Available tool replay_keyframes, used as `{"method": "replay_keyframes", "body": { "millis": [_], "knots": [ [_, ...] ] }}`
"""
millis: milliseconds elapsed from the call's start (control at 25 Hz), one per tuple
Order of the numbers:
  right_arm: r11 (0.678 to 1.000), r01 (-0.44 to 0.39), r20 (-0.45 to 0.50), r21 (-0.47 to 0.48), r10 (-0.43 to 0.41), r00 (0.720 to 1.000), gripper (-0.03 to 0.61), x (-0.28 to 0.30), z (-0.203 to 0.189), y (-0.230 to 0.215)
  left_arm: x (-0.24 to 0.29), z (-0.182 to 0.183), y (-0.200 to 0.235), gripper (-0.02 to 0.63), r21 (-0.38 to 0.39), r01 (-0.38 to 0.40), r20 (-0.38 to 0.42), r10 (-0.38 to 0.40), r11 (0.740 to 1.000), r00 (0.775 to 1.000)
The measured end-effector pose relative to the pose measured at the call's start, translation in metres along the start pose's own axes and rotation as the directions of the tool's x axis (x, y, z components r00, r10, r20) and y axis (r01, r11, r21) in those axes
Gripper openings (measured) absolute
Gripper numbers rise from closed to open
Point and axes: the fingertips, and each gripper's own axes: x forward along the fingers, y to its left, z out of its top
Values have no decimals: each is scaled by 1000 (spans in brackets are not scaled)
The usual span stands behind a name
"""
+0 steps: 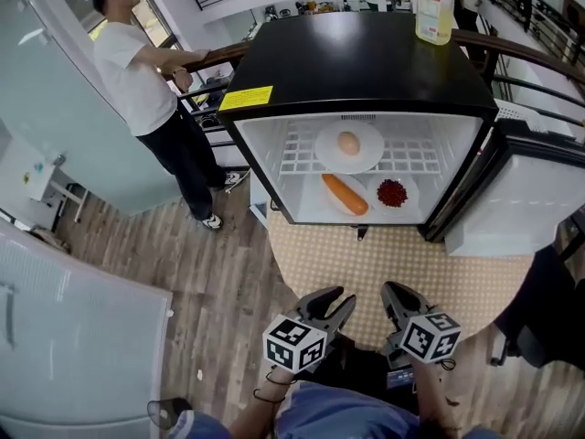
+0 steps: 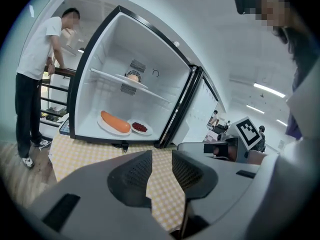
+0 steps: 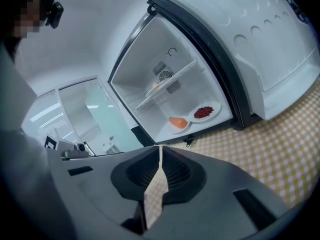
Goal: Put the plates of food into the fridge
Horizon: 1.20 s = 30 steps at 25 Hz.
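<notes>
Checkered tabletop (image 1: 384,263) before open fridge (image 1: 366,62) (wood floor (image 1: 219,273) around); left claw (image 2: 161,156) wide, right claw (image 3: 160,150) closed.

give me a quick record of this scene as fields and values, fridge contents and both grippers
fridge: open, door swung to the right, standing on a checked tablecloth
wire shelf: white plate with an egg
fridge floor: long orange food on a plate at left, plate of red bits at right
top of fridge: bottle of yellowish liquid
left gripper: jaws apart, nothing between
right gripper: jaws together, empty
bystander: white shirt, standing at left
</notes>
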Motion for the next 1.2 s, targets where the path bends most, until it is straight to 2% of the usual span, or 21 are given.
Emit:
{"method": "replay_keyframes", "body": {
  "millis": [200,480,800,1200],
  "knots": [
    [1000,-11,-23,-23,10,1000,28,-7,-14,8,-12,-5,1,114,-9,-19,7,19,1000,1000],
    [998,-8,4,-65,8,1000,28,-12,-19,29,-33,4,1,87,16,-1,39,1,1000,999],
    [996,-20,2,-84,21,1000,28,-1,-55,92,-104,-20,15,86,76,12,30,-14,997,999],
    [995,-5,28,-97,8,1000,28,-22,-123,173,-195,-63,7,86,96,66,51,-71,993,996]
  ]
}}
